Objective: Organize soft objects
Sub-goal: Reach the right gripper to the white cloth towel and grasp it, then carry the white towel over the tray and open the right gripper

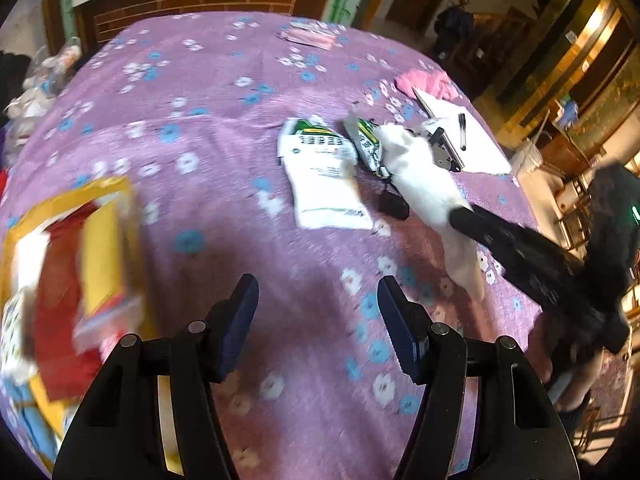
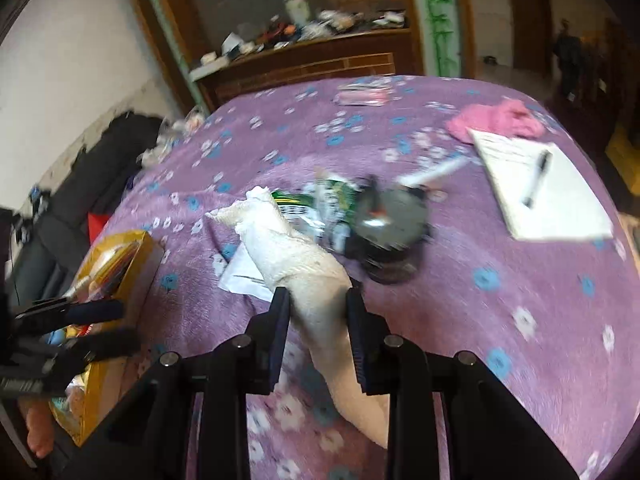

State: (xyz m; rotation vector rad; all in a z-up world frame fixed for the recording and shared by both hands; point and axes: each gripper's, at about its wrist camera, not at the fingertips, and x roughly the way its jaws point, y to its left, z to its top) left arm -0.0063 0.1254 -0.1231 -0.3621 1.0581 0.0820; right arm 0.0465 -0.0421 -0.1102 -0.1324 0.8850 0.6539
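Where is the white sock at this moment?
The white sock is pinched between the fingers of the right tool, above the purple flowered cloth. In the left wrist view it hangs at the right, beside the green-and-white packets.

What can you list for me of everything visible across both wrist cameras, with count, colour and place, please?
white sock: one, cream white, clamped between the right fingers, trailing over the blanket
blanket: one, purple with blue and white flowers, covering the surface
pink cloth: one, pink, far right, beside the notepad
notepad: one, white, right side
pen: one, black, lying on the notepad
green-and-white packets: two, centre of the blanket
yellow box: one, yellow, left edge
left gripper: one, black, open, empty
right gripper: one, black, shut on the sock
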